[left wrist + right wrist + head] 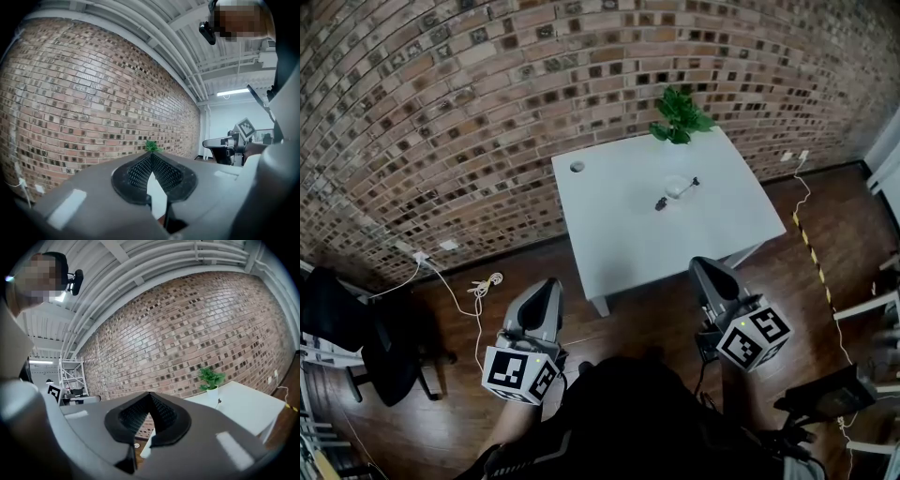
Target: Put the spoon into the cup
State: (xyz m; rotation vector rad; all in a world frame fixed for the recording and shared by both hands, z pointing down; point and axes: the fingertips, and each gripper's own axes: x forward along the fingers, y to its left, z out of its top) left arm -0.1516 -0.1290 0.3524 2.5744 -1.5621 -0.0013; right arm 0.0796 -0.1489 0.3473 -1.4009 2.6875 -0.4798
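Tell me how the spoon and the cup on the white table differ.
Colour: the spoon is dark and stands out on the white table; the cup is pale and nearly blends into it. Shape: the spoon is long and thin and runs at a slant; the cup shows as a small round form. Both sit close together near the table's middle, in front of the plant; whether they touch is too small to tell.

No legible text or signs
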